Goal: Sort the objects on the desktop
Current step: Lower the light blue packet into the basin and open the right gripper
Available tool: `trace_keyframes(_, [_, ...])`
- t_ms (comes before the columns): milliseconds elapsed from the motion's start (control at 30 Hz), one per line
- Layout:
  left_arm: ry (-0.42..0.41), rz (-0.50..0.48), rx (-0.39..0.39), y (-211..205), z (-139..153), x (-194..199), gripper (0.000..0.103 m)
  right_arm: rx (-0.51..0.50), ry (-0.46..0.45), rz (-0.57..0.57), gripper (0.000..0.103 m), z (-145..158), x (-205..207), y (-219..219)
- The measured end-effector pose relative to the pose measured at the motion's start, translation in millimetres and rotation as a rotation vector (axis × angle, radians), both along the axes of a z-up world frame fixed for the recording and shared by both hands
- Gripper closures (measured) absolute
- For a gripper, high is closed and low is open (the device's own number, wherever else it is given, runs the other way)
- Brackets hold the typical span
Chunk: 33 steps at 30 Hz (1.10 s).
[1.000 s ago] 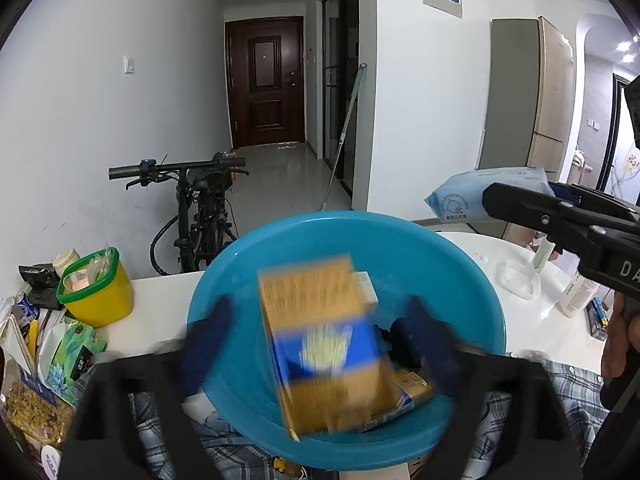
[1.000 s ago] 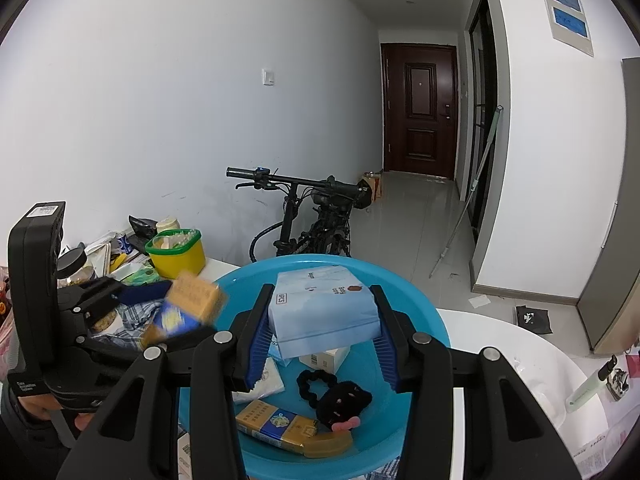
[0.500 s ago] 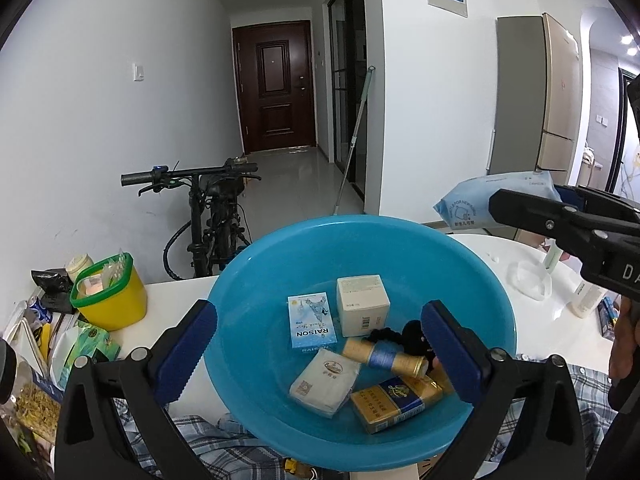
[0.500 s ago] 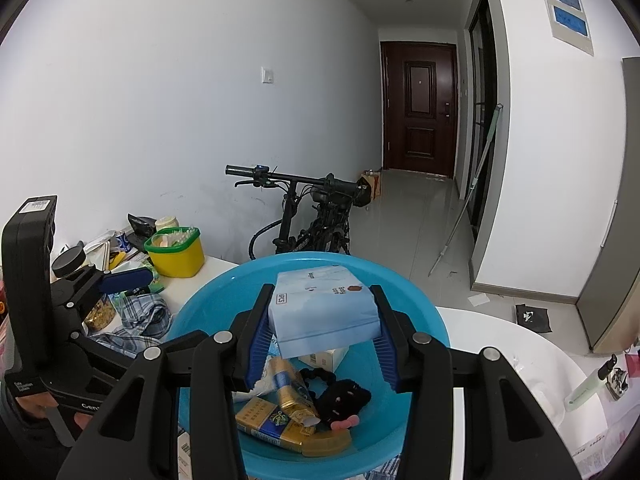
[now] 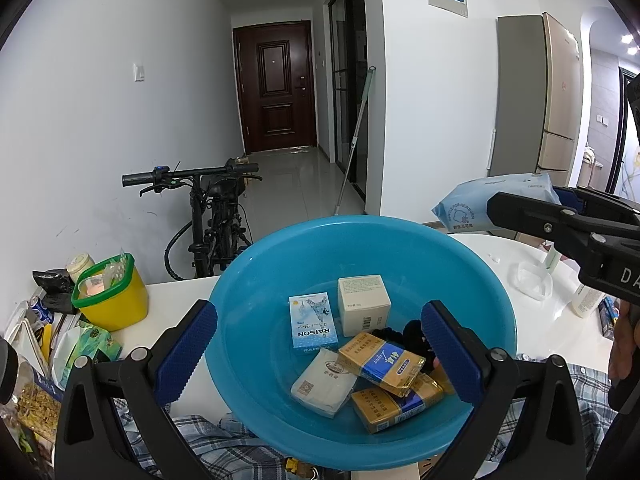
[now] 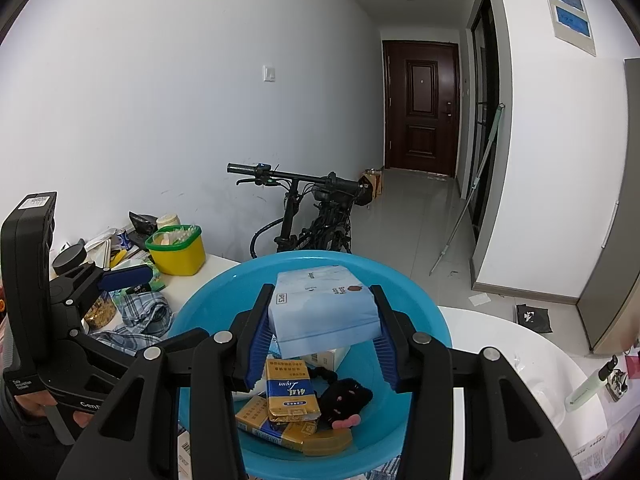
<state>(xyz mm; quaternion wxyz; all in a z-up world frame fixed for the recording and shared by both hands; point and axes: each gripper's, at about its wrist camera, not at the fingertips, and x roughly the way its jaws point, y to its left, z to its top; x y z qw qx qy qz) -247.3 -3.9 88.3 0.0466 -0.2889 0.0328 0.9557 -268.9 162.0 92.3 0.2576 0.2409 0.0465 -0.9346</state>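
A blue plastic basin (image 5: 480,280) sits on the white table and also shows in the right wrist view (image 6: 424,304). In it lie gold-and-blue packs (image 5: 380,362), a blue RAISON box (image 5: 314,322), a white box (image 5: 363,304), a white pack (image 5: 324,386) and a black plush item (image 6: 344,398). My left gripper (image 5: 318,354) is open and empty, just above the basin's near side. My right gripper (image 6: 320,344) is shut on a pale blue wipes pack (image 6: 322,308) and holds it over the basin; the pack also shows in the left wrist view (image 5: 496,204).
A yellow tub with a green rim (image 5: 110,296) stands left of the basin among snack packets (image 5: 86,344). A plaid cloth (image 6: 136,316) lies by the basin. A small clear dish (image 5: 530,284) and white bottle (image 6: 590,386) stand on the right. A bicycle (image 5: 212,224) leans behind.
The gold-and-blue pack left my left gripper and dropped into the basin, settling on the other packs. The left jaws opened. The right gripper stayed still with the wipes pack.
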Motion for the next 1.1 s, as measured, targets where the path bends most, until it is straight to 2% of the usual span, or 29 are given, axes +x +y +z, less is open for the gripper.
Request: trace_keyframes(1100, [-0.004,0.004,-0.004,-4.4,-1.1,-0.5,0.000,0.004,-0.009,-0.007,0.058,-5.6,-1.9,-4.5])
